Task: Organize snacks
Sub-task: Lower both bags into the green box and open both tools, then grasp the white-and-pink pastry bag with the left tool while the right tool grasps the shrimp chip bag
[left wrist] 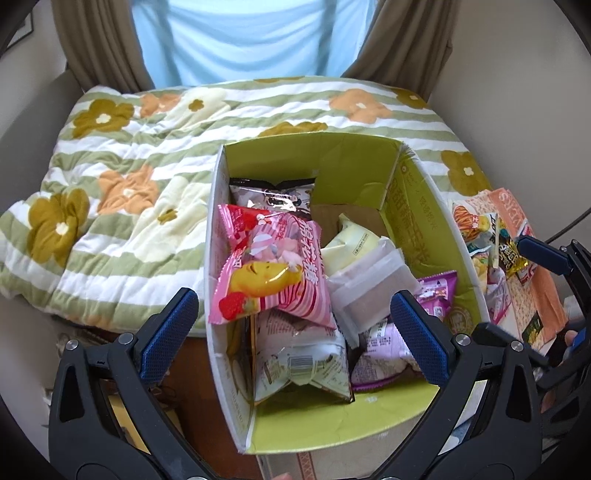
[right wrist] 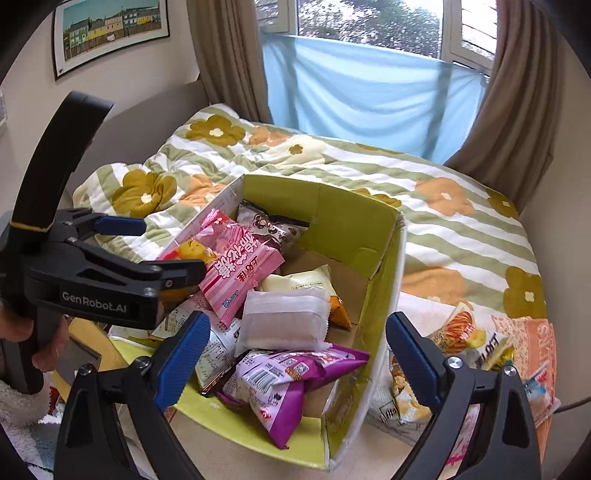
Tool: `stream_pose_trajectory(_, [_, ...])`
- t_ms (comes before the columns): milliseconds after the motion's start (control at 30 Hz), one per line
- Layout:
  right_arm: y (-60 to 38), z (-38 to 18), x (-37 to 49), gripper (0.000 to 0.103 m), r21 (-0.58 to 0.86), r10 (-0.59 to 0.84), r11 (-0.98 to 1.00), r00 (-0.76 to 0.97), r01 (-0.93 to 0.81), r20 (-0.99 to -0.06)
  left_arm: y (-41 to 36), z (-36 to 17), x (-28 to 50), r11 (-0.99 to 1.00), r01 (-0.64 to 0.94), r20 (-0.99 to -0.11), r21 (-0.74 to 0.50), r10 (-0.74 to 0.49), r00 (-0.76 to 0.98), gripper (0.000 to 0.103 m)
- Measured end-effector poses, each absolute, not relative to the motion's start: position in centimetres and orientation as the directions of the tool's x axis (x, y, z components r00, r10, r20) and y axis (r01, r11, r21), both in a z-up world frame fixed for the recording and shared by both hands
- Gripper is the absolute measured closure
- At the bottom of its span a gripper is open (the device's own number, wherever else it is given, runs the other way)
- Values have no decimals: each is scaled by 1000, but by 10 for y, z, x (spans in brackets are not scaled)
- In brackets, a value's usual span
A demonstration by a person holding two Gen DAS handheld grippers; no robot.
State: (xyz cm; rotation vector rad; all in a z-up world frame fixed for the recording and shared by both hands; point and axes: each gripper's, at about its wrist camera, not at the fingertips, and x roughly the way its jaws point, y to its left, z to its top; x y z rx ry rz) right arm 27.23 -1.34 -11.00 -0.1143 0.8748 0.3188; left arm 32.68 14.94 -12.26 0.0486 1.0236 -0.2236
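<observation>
Glossy foil snack packets (left wrist: pixel 273 273) (probably plastic); matt cardboard box (left wrist: pixel 354 162).

Two wide fisheye views, each looking steeply down from close above an open snack box (left wrist: pixel 317 166). The left wrist view faces the box head-on, toward the bed (left wrist: pixel 129 155) and curtains. The right wrist view looks from the box's right, angled leftward. Both share the box, bed and window.

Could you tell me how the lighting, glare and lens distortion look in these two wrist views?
Left wrist view: soft daylight, strong fisheye bending the box edges, dark vignette in the corners, glare on the pink packet. Right wrist view: the window is overexposed and slightly hazy, the quilt curves with the lens, and the purple packet stays sharp.
</observation>
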Motion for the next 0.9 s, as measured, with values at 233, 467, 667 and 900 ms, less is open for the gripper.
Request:
stream_pose_trajectory(233, [-36, -92, 240, 8, 62, 169, 980, 629, -188, -759, 134, -107, 298, 945, 308, -809, -107, -263, 526, 0])
stream_pose_trajectory(467, [-76, -82, 205, 8, 36, 70, 997, 665, -65, -743, 91, -95, 277, 906, 403, -776, -132, -347, 526, 0])
stream_pose_trajectory(667, [-136, -77, 182, 8, 25, 5, 999, 695, 19, -719, 40, -87, 263, 890, 438, -757, -129, -374, 536, 0])
stream_pose_trajectory(900, [-217, -80, 171, 8, -42, -21, 999, 700, -13, -713, -37, -98, 250, 915, 377, -769, -143, -343, 540, 0])
